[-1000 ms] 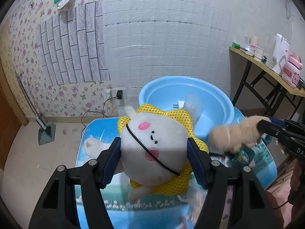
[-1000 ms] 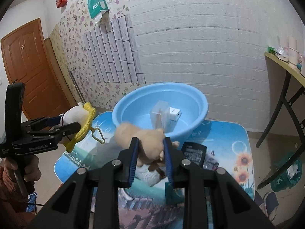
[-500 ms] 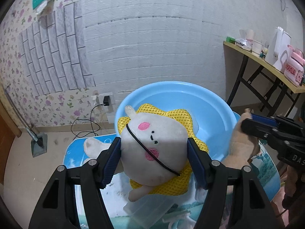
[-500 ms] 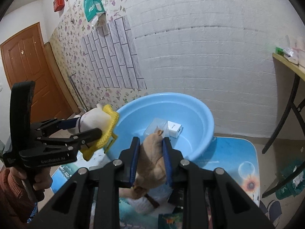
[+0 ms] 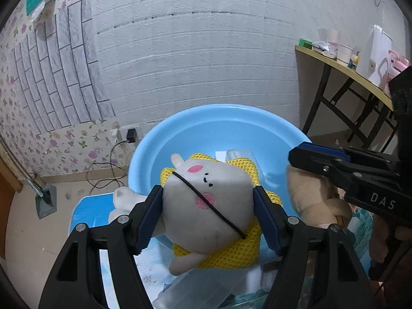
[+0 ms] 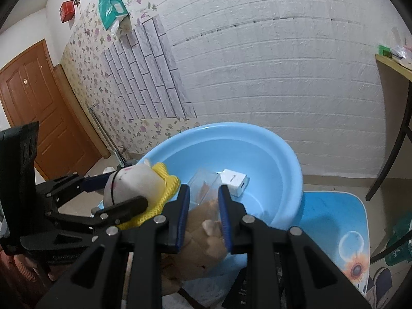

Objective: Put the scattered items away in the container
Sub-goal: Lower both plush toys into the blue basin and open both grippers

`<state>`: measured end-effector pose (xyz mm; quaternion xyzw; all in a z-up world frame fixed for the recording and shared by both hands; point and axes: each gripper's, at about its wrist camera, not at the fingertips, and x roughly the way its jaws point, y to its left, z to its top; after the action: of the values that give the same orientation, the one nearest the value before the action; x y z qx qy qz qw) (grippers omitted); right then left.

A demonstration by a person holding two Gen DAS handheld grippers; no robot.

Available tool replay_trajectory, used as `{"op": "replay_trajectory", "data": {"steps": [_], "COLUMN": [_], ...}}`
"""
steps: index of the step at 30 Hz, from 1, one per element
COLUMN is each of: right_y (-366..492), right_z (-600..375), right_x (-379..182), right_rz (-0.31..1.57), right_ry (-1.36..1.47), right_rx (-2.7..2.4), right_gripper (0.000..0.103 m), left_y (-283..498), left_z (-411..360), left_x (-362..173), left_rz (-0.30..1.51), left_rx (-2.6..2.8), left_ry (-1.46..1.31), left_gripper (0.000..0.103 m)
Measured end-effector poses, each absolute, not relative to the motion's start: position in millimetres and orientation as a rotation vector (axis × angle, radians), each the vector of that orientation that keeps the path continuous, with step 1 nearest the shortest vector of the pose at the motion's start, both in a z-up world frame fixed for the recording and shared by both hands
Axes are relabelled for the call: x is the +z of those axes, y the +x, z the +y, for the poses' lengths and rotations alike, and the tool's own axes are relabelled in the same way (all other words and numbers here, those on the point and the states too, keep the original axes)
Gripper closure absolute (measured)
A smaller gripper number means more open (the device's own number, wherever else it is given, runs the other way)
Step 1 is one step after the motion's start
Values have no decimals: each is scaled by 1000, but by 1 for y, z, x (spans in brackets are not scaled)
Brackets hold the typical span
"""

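- While both tools have travelled forward from over the bench to the basin's near rim, each stays clenched on a soft toy.
- Left tool [image 5: 208,206]: its pads squeeze the white plush with the yellow mesh collar [image 5: 206,200], held between the fingers and now hanging over the near edge of the blue basin [image 5: 219,128] rather than over the bench.
- Right tool [image 6: 202,213]: clamped on the tan plush [image 6: 203,226], which sits just at the rim, to the right of the left tool.
- Beyond both tools, inside the basin, lie a clear plastic box [image 6: 203,182] and a white charger cube [image 6: 235,181].
- By my reading, the carry is nearly over; a little more reach, then releasing, should drop both toys in.
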<state>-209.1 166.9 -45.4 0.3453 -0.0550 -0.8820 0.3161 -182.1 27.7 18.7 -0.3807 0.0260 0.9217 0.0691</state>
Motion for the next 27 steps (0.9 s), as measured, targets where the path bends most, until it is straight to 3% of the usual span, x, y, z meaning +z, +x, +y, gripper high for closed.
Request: {"op": "replay_trajectory", "data": {"steps": [8,14,27], "right_y": [-215,-217,-199], "right_z": [168,175,188], "right_x": [-47,-44,-35], "right_rz": [-171,-206,-189], "right_ry": [923,933,918], "right_rx": [-2350,-2379,-2421], "right_gripper": [78,77,77], "left_y": [-183,-174,-151], "left_z": [27,33,33], "left_x": [20,29,44], "left_rz": [75,142,156], "left_rx": [2766,2794,2820], "left_ry": [-1156,-1096,-1067], "left_gripper": [31,20,20]}}
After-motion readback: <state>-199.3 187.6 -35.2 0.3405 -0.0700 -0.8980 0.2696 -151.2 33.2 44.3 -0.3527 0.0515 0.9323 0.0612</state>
